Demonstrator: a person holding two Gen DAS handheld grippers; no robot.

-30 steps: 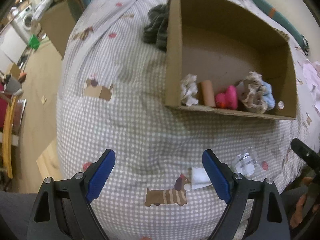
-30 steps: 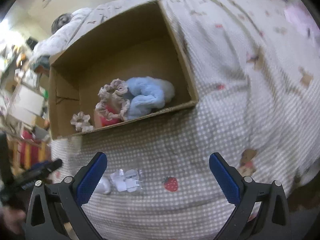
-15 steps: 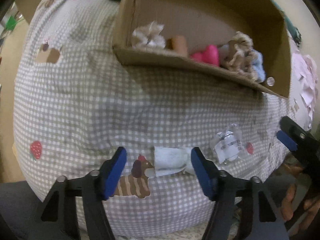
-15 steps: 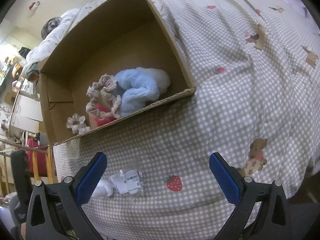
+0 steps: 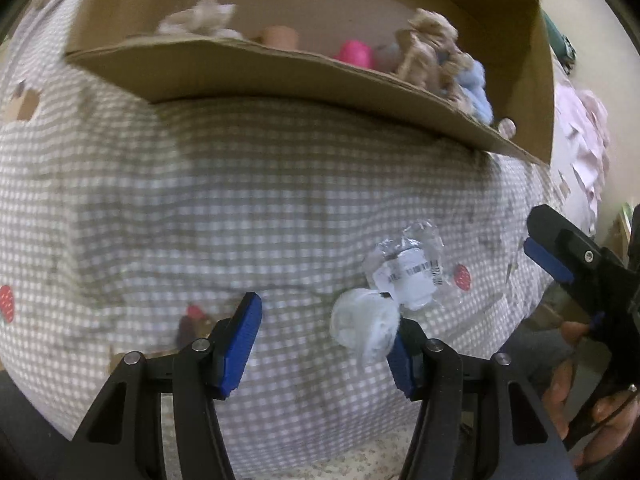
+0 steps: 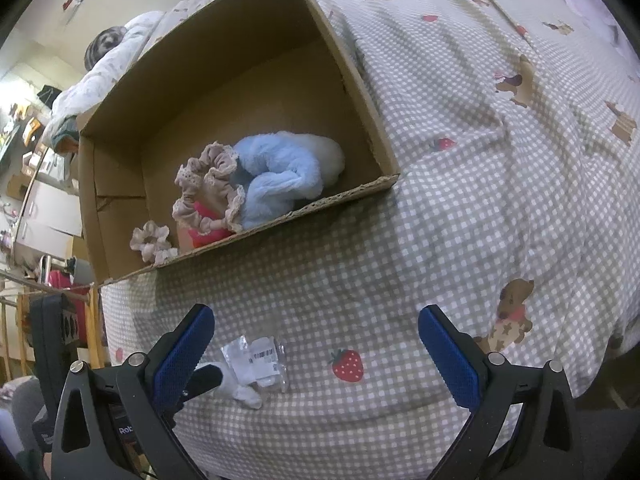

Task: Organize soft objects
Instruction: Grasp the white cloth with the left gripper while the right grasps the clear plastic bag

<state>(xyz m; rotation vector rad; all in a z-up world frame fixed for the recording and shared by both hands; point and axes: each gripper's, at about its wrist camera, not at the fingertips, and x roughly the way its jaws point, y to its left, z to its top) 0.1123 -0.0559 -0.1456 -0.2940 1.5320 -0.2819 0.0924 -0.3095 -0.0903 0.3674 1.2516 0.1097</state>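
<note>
A small white soft item (image 5: 366, 330) lies on the checked bedcover, touching the inner side of my left gripper's right finger. My left gripper (image 5: 324, 344) is open around it, low over the cover. The item also shows in the right wrist view (image 6: 240, 388). A clear plastic packet with a barcode label (image 5: 408, 272) lies just beyond it, and also shows in the right wrist view (image 6: 258, 360). The cardboard box (image 6: 352, 196) holds a blue fluffy item (image 6: 280, 176), a beige scrunchie (image 6: 208, 188), a pink item (image 5: 354, 52) and a pale scrunchie (image 6: 152, 240). My right gripper (image 6: 316, 352) is open and empty.
The checked bedcover (image 6: 480, 160) with dog and strawberry prints covers the bed. The right gripper shows at the right edge of the left wrist view (image 5: 560, 256). A pink cloth (image 5: 588, 140) lies right of the box. Furniture and clutter stand off the bed's left (image 6: 32, 184).
My left gripper moved forward and right toward the box, and its jaws narrowed; the white item now sits against its right finger. The right gripper barely moved.
</note>
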